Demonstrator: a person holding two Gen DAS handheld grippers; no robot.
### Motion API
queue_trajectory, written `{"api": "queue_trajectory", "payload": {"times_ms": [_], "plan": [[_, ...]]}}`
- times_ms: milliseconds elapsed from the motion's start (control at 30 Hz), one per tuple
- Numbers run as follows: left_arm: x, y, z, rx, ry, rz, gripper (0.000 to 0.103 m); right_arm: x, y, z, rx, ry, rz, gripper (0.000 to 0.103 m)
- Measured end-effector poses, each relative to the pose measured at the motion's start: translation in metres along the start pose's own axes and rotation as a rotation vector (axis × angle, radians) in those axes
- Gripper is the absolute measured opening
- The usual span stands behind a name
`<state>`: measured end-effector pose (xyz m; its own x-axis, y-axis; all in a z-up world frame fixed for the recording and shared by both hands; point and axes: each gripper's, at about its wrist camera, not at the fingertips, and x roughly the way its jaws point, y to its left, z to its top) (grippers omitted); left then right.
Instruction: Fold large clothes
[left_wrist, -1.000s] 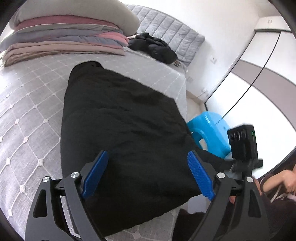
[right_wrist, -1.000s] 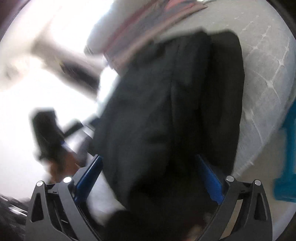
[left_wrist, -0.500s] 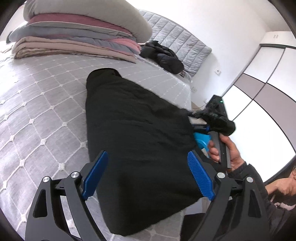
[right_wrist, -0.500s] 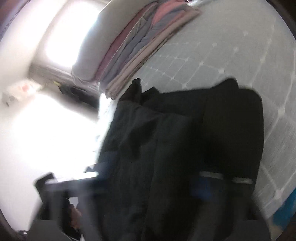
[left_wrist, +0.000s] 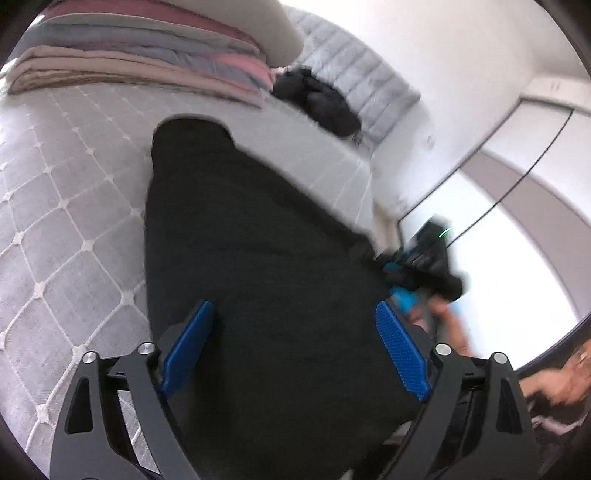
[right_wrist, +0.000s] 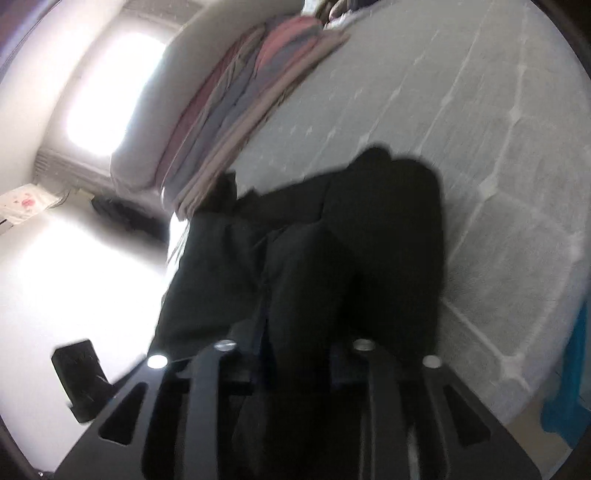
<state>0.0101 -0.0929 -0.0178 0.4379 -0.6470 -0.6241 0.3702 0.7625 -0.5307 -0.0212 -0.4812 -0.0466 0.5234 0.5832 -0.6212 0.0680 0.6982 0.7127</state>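
Observation:
A large black garment (left_wrist: 251, 258) lies lengthwise on the grey quilted bed (left_wrist: 66, 206), its near end reaching the bed's edge. My left gripper (left_wrist: 291, 343) is open, its blue pads spread above the garment's near end, holding nothing. In the left wrist view the right gripper (left_wrist: 417, 266) shows blurred at the garment's right edge. In the right wrist view my right gripper (right_wrist: 295, 354) has its jaws drawn close together around a fold of the black garment (right_wrist: 354, 266); the view is blurred.
A stack of folded blankets and a pillow (left_wrist: 147, 48) sits at the bed's far side, with a black jacket (left_wrist: 317, 96) by the grey headboard (left_wrist: 365, 96). A wardrobe (left_wrist: 509, 206) and a blue stool (right_wrist: 569, 376) stand beside the bed.
The right gripper's jaws have closed from wide open onto the garment's edge. The left gripper stayed open and moved closer over the garment.

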Motion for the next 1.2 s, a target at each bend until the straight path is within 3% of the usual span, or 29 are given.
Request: {"api": "queue_trajectory", "payload": {"times_ms": [33,67,100,167,200,233,267,300,367,400,467,500,533,567,600,733,867,933,1100,1200], "plan": [[0.002,-0.004,-0.004,0.035,-0.009,0.026,0.088,-0.014,0.01,-0.003,-0.026,-0.054,-0.08,0.054],[0.003,-0.005,-0.005,0.05,-0.01,0.035,0.088,-0.026,0.018,-0.007,-0.04,-0.101,-0.119,0.056],[0.003,-0.004,-0.006,0.052,-0.012,0.035,0.088,-0.042,0.031,-0.014,-0.062,-0.151,-0.108,0.056],[0.003,-0.002,-0.006,0.042,-0.013,0.028,0.088,-0.065,0.07,-0.036,-0.157,-0.194,0.048,0.063],[0.003,-0.002,-0.006,0.04,-0.012,0.029,0.088,-0.068,0.087,-0.048,-0.204,-0.19,0.117,0.076],[0.004,-0.002,-0.007,0.041,-0.012,0.031,0.088,-0.066,0.102,-0.063,-0.242,-0.148,0.18,0.081],[0.005,-0.003,-0.007,0.043,-0.011,0.036,0.089,-0.056,0.106,-0.076,-0.248,-0.079,0.191,0.081],[0.006,-0.003,-0.006,0.045,-0.009,0.038,0.089,-0.042,0.102,-0.087,-0.243,-0.021,0.147,0.081],[0.006,-0.003,-0.006,0.036,-0.001,0.015,0.089,0.002,0.077,-0.109,-0.263,0.071,-0.044,0.056],[0.004,-0.002,-0.005,0.023,0.002,0.011,0.089,0.006,0.067,-0.117,-0.301,0.035,-0.108,0.034],[-0.01,0.007,0.001,-0.055,0.011,-0.005,0.089,-0.011,0.058,-0.116,-0.215,0.015,-0.067,0.028],[-0.018,0.012,0.002,-0.082,-0.002,-0.025,0.089,-0.026,0.056,-0.113,-0.152,0.013,-0.025,0.033],[-0.029,0.021,0.005,-0.104,-0.026,-0.031,0.089,-0.042,0.056,-0.111,-0.134,-0.003,0.015,0.055],[-0.036,0.027,0.008,-0.112,-0.034,-0.016,0.089,-0.058,0.057,-0.109,-0.133,-0.035,0.042,0.071],[-0.041,0.039,0.012,-0.128,-0.033,-0.003,0.09,-0.071,0.051,-0.104,-0.127,-0.07,0.029,0.098],[-0.032,0.087,0.016,-0.297,0.027,-0.064,0.091,-0.107,0.02,-0.092,-0.019,-0.133,-0.081,0.098],[-0.006,0.118,0.013,-0.379,0.073,-0.085,0.091,-0.101,-0.018,-0.09,0.067,-0.036,-0.13,0.098],[0.008,0.129,0.014,-0.413,0.092,-0.11,0.091,-0.088,-0.039,-0.091,0.121,0.04,-0.083,0.098],[0.041,0.141,0.02,-0.457,0.13,-0.181,0.091,-0.064,-0.054,-0.08,0.22,0.082,0.142,0.098],[0.065,0.144,0.022,-0.468,0.168,-0.239,0.091,-0.045,-0.06,-0.075,0.226,0.116,0.179,0.098]]}}
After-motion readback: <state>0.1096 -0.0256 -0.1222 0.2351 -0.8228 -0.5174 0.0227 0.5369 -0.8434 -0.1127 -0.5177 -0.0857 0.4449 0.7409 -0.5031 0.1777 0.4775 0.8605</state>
